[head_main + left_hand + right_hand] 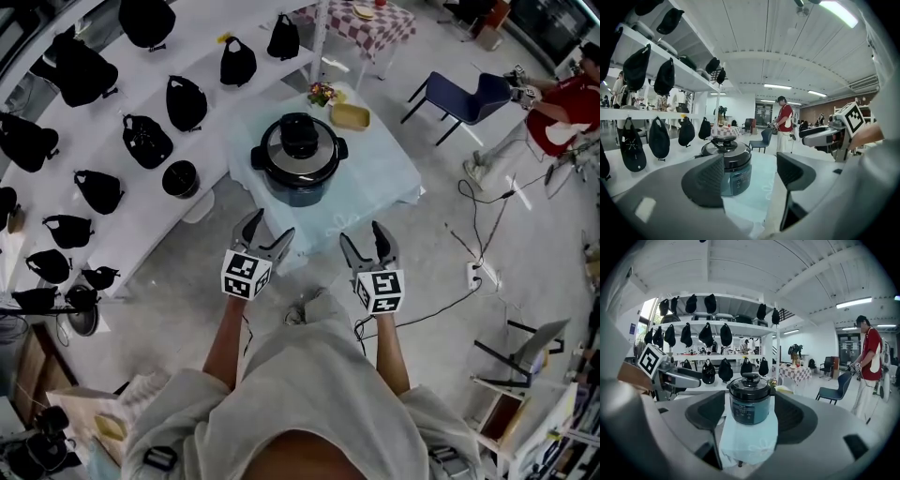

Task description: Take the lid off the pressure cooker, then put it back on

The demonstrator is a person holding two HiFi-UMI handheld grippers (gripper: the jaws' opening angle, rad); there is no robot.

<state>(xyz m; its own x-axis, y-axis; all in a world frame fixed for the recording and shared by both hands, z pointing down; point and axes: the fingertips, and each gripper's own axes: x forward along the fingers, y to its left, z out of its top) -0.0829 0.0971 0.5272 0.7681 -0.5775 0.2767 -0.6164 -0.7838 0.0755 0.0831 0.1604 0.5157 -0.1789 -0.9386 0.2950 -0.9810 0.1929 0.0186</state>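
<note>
The pressure cooker [298, 167] stands at the middle of the surface [394, 183] with its lid [300, 142] on. A yellow dish [350, 116] lies at its 1 o'clock. At its 6 o'clock, well apart from it, the left tool [269, 228] and right tool [361, 234] hover, jaws wide apart and empty.

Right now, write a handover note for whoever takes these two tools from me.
Left tool: open, empty, held short of the table's near edge.
Right tool: open, empty, level with the left one and also short of the table.
Pressure cooker: stands on the cloth-covered table with its lid on.
Done: nothing that shows; neither tool touches the lid.
Left: reach in, take the lid off, then put it back on.
</note>
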